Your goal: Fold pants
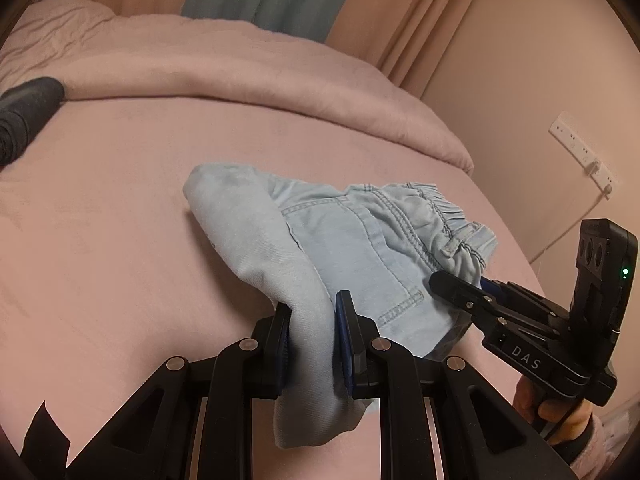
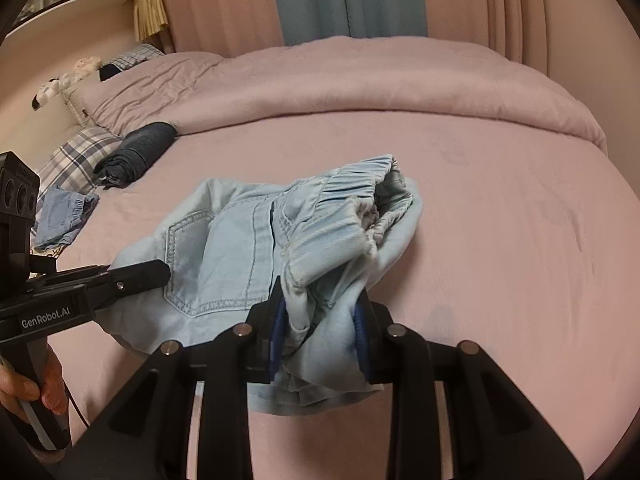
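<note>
Left tool (image 1: 312, 336) and right tool (image 2: 320, 328) both clamp the light-blue denim pants (image 1: 360, 240); lift evenly, probably over the pink bed (image 1: 120, 240), keeping edges matched.

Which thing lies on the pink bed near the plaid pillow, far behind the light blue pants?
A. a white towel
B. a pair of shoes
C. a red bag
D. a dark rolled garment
D: in the right wrist view a dark rolled garment lies on the bed beside the plaid pillow, well behind the light blue pants.
</note>
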### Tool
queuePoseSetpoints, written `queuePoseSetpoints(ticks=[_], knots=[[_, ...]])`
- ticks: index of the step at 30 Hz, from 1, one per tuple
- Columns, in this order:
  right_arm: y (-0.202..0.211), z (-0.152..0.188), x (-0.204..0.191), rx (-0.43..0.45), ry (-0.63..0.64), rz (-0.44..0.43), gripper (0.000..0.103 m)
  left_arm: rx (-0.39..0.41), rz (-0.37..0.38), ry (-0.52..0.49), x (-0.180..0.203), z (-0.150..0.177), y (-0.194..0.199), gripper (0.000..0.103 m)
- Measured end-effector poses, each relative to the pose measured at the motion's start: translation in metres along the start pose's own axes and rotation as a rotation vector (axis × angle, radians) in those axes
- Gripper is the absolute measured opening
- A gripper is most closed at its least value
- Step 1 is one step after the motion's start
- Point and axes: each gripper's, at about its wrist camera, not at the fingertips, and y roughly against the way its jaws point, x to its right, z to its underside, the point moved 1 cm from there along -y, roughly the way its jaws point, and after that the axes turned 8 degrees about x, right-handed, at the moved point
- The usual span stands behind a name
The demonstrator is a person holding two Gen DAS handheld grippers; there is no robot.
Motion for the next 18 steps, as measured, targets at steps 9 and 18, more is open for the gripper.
queuePoseSetpoints(ticks=[9, 18], knots=[[0.000, -0.028, -0.021, 0.061, 0.052, -0.026, 0.029, 0.062, -0.019, 0.003, -0.013, -0.021, 0.016, 0.019], [-0.012, -0.054, -0.041, 0.103, 0.091, -0.058, 0.029, 0.095, -0.046, 0.018, -0.034, -0.043, 0.015, 0.019]])
